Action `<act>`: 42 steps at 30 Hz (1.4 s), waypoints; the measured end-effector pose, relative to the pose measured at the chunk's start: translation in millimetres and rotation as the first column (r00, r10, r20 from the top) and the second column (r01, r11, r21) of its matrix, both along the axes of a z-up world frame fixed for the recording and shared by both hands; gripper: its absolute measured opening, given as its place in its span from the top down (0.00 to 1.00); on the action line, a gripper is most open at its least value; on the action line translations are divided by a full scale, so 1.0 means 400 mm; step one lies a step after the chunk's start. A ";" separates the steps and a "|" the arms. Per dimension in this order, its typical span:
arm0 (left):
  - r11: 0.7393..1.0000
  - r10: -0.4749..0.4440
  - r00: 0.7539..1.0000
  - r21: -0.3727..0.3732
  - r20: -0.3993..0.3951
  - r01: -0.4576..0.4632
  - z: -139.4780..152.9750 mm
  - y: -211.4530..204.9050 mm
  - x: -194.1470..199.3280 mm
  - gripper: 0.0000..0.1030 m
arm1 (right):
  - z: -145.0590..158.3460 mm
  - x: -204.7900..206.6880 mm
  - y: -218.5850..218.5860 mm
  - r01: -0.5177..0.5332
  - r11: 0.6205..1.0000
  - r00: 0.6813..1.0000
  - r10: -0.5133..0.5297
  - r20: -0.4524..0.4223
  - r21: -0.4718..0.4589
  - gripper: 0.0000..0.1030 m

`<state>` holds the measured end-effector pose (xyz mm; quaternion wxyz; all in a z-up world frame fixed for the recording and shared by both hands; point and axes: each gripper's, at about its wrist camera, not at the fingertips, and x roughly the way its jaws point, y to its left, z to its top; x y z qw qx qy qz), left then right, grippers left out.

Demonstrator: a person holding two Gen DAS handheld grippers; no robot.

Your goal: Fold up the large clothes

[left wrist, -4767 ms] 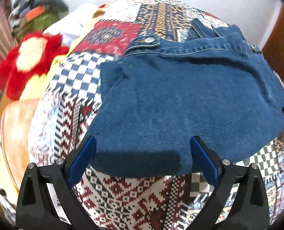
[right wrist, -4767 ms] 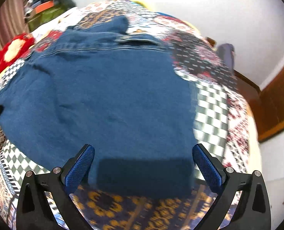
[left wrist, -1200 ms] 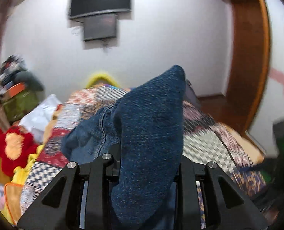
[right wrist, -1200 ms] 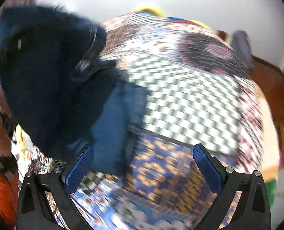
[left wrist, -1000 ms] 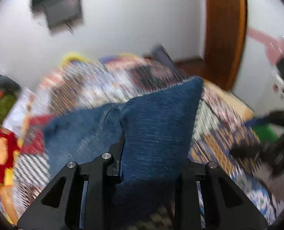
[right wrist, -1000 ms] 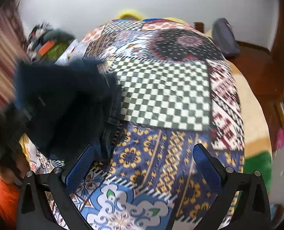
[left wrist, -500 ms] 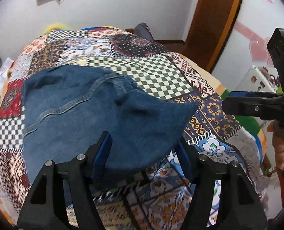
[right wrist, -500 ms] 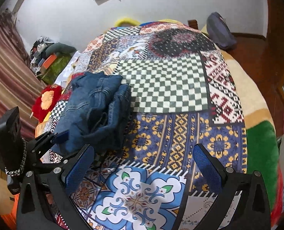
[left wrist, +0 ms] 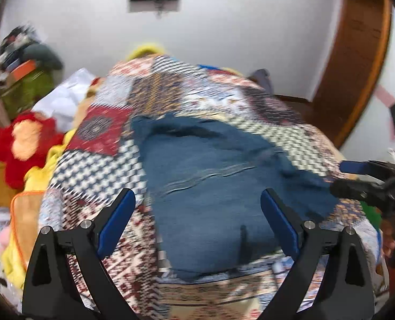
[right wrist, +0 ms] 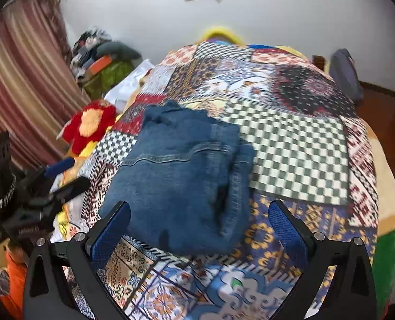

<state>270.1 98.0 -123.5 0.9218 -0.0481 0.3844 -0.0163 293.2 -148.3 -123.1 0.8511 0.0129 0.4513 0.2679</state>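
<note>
Jeans [left wrist: 213,186] folded on the patchwork bed [right wrist: 298,144], both grippers spread and holding nothing.
Left gripper [left wrist: 197,221] has just been opening, nothing between its jaws; the denim lies on the bed just ahead of it. Right gripper [right wrist: 200,229] hangs wide apart, the denim ahead and slightly left; red plush toy [right wrist: 88,125] far left.

Room was evenly bright, soft shadows under my fingers [left wrist: 117,216]. Left view badly motion-blurred across the quilt [left wrist: 99,165]; right view sharper, smeared near edges. Heavy fisheye bending, dark corners.
</note>
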 end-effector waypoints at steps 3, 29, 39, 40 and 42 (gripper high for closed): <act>0.999 0.042 0.998 -0.023 -0.049 -0.044 -0.050 0.043 0.016 0.07 | -0.019 0.004 0.056 -0.049 0.999 0.999 0.049 -0.007 -0.014 0.00; 0.989 0.068 0.991 0.136 -0.115 -0.052 -0.164 0.048 0.007 0.02 | -0.173 0.070 -0.087 0.050 0.990 0.988 -0.069 -0.136 -0.134 0.00; 0.988 0.019 1.000 0.152 -0.018 -0.016 -0.107 0.058 0.143 0.02 | -0.079 0.164 0.060 -0.065 0.990 0.998 0.063 -0.022 -0.127 0.00; 0.988 0.014 1.000 0.153 -0.016 -0.011 -0.108 0.057 0.161 0.02 | -0.076 0.179 0.078 -0.079 0.989 0.997 0.077 -0.021 -0.126 0.00; 0.987 -0.004 1.000 0.158 -0.018 0.006 -0.114 0.062 0.205 0.02 | -0.076 0.211 0.111 -0.104 0.986 0.995 0.103 -0.016 -0.129 0.00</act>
